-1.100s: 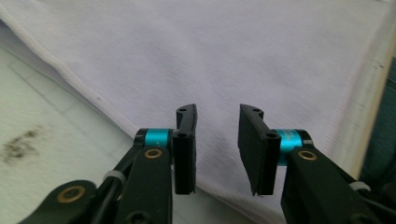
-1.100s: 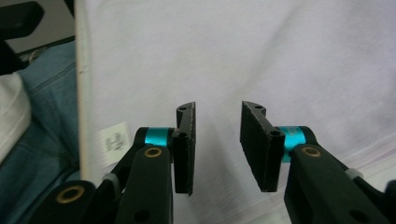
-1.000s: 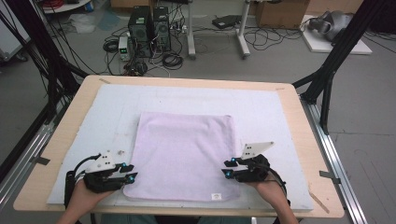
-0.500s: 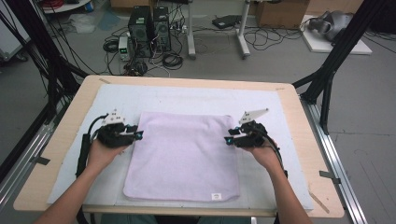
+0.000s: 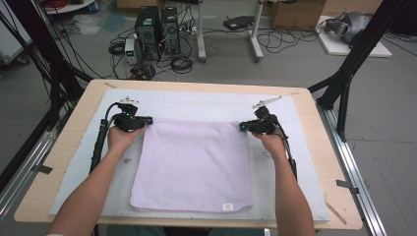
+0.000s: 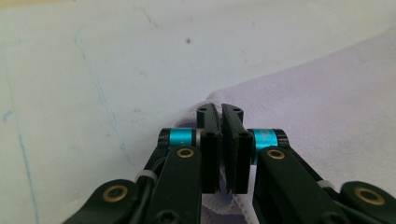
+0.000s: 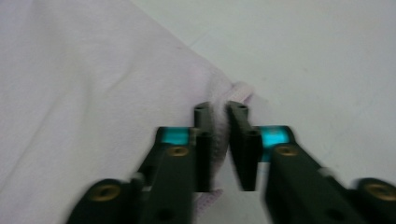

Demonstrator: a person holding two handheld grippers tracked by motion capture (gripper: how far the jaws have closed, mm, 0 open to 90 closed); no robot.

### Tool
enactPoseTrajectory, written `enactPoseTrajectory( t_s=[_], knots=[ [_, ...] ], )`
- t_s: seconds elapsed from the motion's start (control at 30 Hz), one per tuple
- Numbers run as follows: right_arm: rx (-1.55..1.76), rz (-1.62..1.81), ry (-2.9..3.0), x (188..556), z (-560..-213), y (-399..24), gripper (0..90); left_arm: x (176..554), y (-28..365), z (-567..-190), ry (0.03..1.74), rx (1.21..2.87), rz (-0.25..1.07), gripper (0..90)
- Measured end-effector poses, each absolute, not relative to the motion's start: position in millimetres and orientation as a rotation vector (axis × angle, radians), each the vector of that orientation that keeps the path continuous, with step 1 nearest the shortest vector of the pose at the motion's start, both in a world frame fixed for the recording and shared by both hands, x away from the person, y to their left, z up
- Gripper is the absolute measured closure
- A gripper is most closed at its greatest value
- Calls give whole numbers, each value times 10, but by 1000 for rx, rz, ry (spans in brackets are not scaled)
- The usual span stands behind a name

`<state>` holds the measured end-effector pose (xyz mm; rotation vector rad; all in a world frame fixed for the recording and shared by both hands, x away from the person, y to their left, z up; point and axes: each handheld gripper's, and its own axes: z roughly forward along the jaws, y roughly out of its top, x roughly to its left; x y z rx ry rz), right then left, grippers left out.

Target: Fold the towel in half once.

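A lavender towel lies flat on the white mat. My left gripper sits at the towel's far left corner, my right gripper at its far right corner. In the left gripper view the jaws have just been closing and stand almost together, with the towel's corner bunched between and under them. In the right gripper view the jaws have also just been closing, and the hemmed edge of the towel stands pinched between them.
The mat covers most of a wooden table. Black frame posts rise at the table's far corners. Computers and cables lie on the floor beyond. A small label marks the towel's near edge.
Both hands have slid from the towel's near corners up along its sides to the far corners. Their jaws, open earlier, now stand closed at those corners.
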<state>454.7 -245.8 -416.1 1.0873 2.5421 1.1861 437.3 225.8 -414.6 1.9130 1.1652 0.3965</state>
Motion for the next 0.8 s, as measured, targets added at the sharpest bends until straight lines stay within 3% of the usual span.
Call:
enactPoseTrajectory(
  t_s=[0.23,0.37,0.43,0.5,0.6,0.8],
  knots=[
    [894,1234,2548,4188,-3824,-2453,839,3895,2370,-3885,1017,1854,476,858],
    [892,1218,2626,3900,-3986,-2546,836,3437,2484,-4165,998,1901,427,858],
    [902,1187,2697,3822,-4094,-2581,787,3291,2507,-4282,977,1973,389,851],
    [923,1161,2708,3768,-4145,-2617,709,3243,2520,-4296,970,2025,357,767],
    [908,1211,2611,3753,-4037,-2641,645,3280,2535,-4154,969,1978,415,604],
    [760,1193,2521,3822,-3862,-2430,639,3470,2393,-4114,978,2004,455,584]
  ],
)
